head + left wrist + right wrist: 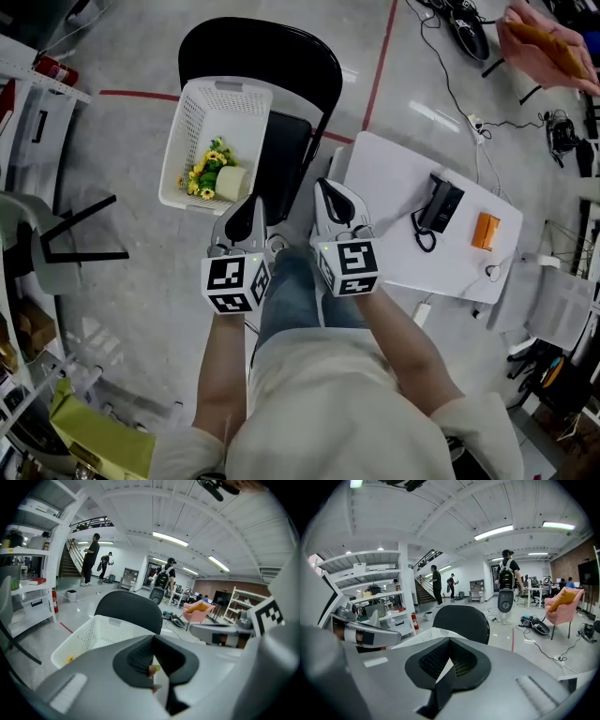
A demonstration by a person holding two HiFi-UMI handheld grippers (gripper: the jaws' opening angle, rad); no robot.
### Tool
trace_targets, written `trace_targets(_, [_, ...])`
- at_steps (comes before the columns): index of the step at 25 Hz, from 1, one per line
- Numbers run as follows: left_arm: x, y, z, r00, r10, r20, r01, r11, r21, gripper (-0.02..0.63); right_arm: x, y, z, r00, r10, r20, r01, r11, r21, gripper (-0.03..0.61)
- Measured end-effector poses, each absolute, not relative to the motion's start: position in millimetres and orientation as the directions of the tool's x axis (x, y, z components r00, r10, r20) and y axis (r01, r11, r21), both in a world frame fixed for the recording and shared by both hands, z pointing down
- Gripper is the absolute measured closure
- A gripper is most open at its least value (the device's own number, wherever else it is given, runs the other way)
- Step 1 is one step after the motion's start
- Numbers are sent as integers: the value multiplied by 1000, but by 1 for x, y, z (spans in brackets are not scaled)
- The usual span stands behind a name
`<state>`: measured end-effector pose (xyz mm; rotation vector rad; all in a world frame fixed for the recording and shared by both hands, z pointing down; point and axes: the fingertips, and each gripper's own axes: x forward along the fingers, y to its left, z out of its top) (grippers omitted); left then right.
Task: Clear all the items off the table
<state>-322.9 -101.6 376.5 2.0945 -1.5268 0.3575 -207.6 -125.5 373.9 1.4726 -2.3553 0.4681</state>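
Head view, nearest first: my left tongs [254, 201] and right tongs [324, 184] are side by side over my knees. Both have their jaws pressed together with nothing held, and each tongs' own view shows the dark pads meeting.

What is left to clear lies to the right of my right tongs, on a small white table [384, 169]. A black box [441, 202] lies near the middle, with its dark cord looped on the tabletop beside it. An orange block [486, 231] lies just beside the box, toward the table's far edge and not touching it.

Ahead of my left tongs a white slotted basket [202, 112] rests on the seat of a black chair [281, 52]. Inside it, at the near end, is a bunch of yellow flowers [206, 167] with green leaves, touching a cream roll [231, 183].

Under everything is a grey floor [141, 272] marked with a red tape line [380, 70]. Black cables [450, 84] run across it past the table. At the top right, someone's hand [548, 42] holds something orange.

Farther off, the right gripper view shows white shelves [370, 588], a pink armchair [563, 604], a staircase [423, 590] and people standing under long ceiling lights [494, 531].
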Motion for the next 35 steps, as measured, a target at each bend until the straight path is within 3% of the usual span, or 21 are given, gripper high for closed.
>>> trace_targets(17, [-142,-83,364,506,-711,489,-861,-445,244,604,-28,-84,360,-256,-870,421,-967,231,-111,581])
trace_targets(35, [38,-46,398,613,-596,519,-772,-591,233,604,155,-32,409,-82,-873,480,-993,32,-112,580])
